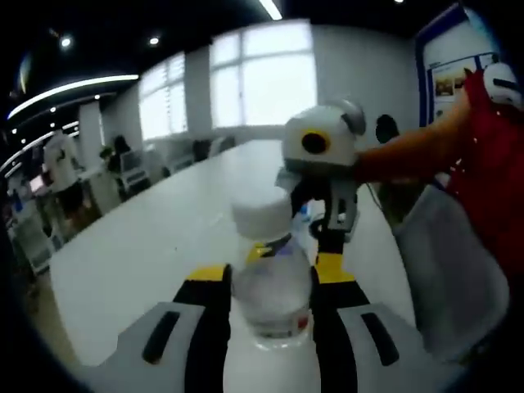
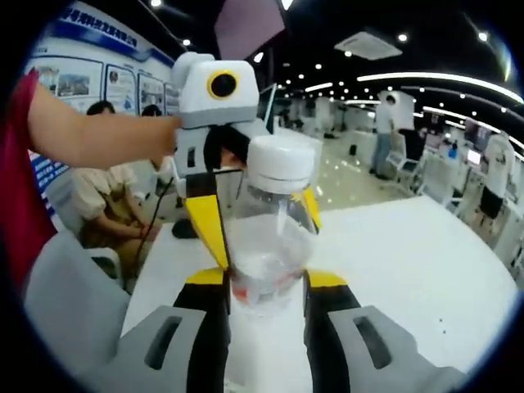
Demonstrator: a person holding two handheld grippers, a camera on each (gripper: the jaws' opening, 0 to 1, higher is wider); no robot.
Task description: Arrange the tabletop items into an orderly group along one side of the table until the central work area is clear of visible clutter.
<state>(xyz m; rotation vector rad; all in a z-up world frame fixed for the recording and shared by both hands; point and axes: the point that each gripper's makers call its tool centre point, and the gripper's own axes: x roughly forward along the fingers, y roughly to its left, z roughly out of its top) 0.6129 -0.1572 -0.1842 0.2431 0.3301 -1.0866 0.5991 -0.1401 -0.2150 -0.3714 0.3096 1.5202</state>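
A clear plastic bottle (image 1: 272, 296) with a white cap (image 1: 262, 214) stands upright between the yellow-tipped jaws of my left gripper (image 1: 270, 274), which is shut on its body. My right gripper (image 1: 323, 237) reaches in from the far side, its jaws close around the same bottle. In the right gripper view the bottle (image 2: 266, 254) fills the gap between my right gripper's (image 2: 266, 282) jaws, which are shut on it. The left gripper (image 2: 254, 221) faces me there, one yellow jaw on each side of the bottle. Its base is hidden by the jaws.
A long white table (image 1: 155, 246) stretches away under the bottle, bare on its far side (image 2: 409, 254). A grey chair (image 1: 454, 278) stands by the table's edge, beside a person's red sleeve (image 1: 491, 155). People sit near a poster wall (image 2: 106, 205).
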